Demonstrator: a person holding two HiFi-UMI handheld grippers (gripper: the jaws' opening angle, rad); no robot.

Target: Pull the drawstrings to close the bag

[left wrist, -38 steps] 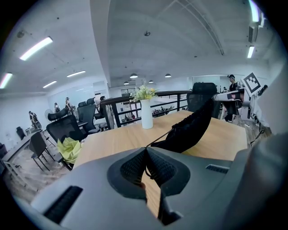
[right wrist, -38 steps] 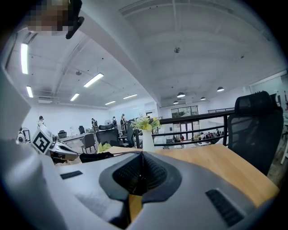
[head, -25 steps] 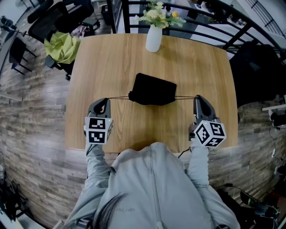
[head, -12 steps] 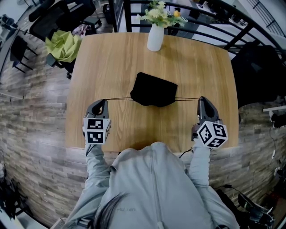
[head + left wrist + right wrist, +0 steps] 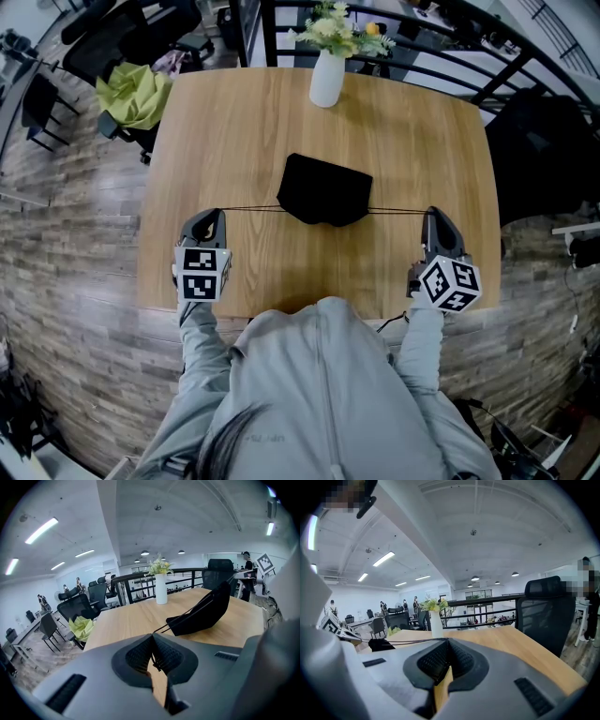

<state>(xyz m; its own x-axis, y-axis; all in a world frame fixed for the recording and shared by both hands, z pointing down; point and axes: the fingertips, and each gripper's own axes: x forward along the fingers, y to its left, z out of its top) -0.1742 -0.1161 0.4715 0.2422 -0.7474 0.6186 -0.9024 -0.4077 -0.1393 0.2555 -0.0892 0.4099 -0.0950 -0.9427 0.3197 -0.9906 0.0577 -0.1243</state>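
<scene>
A black drawstring bag [image 5: 326, 189] lies in the middle of the wooden table [image 5: 234, 122]. One thin black drawstring [image 5: 251, 208] runs taut from its left side to my left gripper [image 5: 218, 215], which is shut on it. The other drawstring [image 5: 398, 210] runs from the bag's right side to my right gripper [image 5: 430, 213], also shut on it. In the left gripper view the bag [image 5: 201, 613] is tipped up on its edge, and the cord [image 5: 161, 627] ends between the closed jaws [image 5: 152, 638]. The right gripper view shows the bag [image 5: 380, 644] far left, with the string [image 5: 417, 641] leading to the closed jaws [image 5: 447, 641].
A white vase of flowers [image 5: 327, 80] stands at the table's far edge. Office chairs, one with a yellow-green cloth [image 5: 131, 98], stand off the far left corner. A black railing [image 5: 487, 56] runs behind the table. Both grippers are close to the near edge.
My right gripper has moved outward to the right and drawn its string longer. The bag has shifted slightly right. My left gripper has stayed in place.
</scene>
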